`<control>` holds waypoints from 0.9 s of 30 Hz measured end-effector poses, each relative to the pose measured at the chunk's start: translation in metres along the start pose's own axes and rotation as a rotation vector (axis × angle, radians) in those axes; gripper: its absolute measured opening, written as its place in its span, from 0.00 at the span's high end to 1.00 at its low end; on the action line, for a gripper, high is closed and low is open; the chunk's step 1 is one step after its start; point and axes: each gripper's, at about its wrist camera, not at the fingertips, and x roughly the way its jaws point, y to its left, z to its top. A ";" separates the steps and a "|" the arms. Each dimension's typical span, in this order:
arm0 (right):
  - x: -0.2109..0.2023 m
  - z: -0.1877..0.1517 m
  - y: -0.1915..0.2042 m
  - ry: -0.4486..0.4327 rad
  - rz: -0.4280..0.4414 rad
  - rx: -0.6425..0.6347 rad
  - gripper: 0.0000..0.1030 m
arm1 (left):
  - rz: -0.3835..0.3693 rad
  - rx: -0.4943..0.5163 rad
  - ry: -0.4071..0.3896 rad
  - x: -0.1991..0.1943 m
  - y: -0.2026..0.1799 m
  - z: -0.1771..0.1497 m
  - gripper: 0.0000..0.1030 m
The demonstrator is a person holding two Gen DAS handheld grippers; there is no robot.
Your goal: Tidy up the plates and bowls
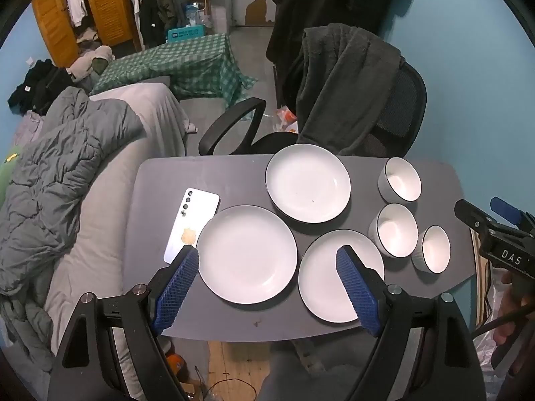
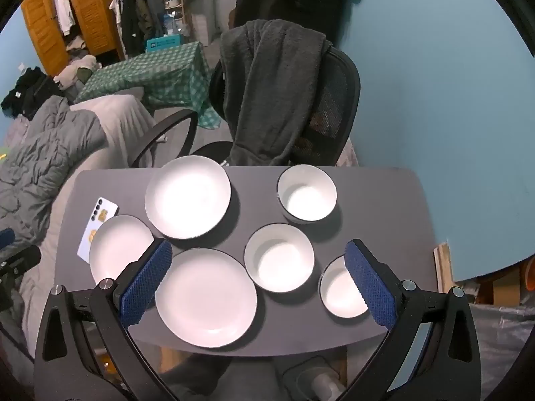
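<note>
Three white plates lie on the grey table (image 1: 157, 180): a far one (image 1: 307, 182), a left one (image 1: 246, 253) and a near right one (image 1: 329, 279). Three white bowls stand to their right: far (image 1: 400, 179), middle (image 1: 395, 230) and near (image 1: 433, 249). My left gripper (image 1: 267, 255) is open and empty above the table's near edge, over the two near plates. My right gripper (image 2: 257, 250) is open and empty, above the near plate (image 2: 205, 295), the middle bowl (image 2: 279, 258) and the near bowl (image 2: 339, 287). The right gripper also shows at the right edge of the left wrist view (image 1: 481, 214).
A white phone (image 1: 192, 224) lies on the table's left part beside the left plate. A black office chair (image 1: 394, 107) draped with a dark garment stands behind the table. A bed with a grey duvet (image 1: 60, 167) is to the left.
</note>
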 end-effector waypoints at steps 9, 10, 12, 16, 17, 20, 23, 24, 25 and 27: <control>-0.004 0.006 -0.003 0.008 0.009 0.011 0.02 | -0.003 -0.002 0.010 0.004 0.003 0.002 0.17; -0.004 0.006 -0.003 0.008 0.009 0.010 0.02 | -0.005 -0.003 0.008 0.003 0.003 0.002 0.17; -0.003 0.007 -0.002 0.009 0.010 0.010 0.02 | -0.005 -0.002 0.006 0.004 0.004 0.002 0.17; -0.003 0.008 0.000 0.009 0.012 0.008 0.02 | -0.007 -0.002 0.004 0.004 0.005 0.001 0.17; -0.004 0.007 0.000 0.009 0.012 0.009 0.02 | -0.007 -0.002 0.003 0.004 0.005 0.001 0.17; -0.003 0.008 0.001 0.009 0.016 0.008 0.02 | -0.008 -0.002 0.003 0.005 0.005 0.002 0.17; -0.002 0.009 0.000 0.009 0.017 0.004 0.02 | -0.008 -0.002 0.005 0.004 0.005 0.002 0.17; -0.002 0.010 0.000 0.011 0.017 0.005 0.02 | -0.007 -0.002 0.006 0.004 0.004 0.002 0.17; -0.002 0.010 0.000 0.011 0.018 0.005 0.02 | -0.008 -0.002 0.007 0.005 0.004 0.003 0.17; -0.002 0.009 0.000 0.011 0.017 0.005 0.02 | -0.010 -0.003 0.013 0.006 0.003 0.004 0.17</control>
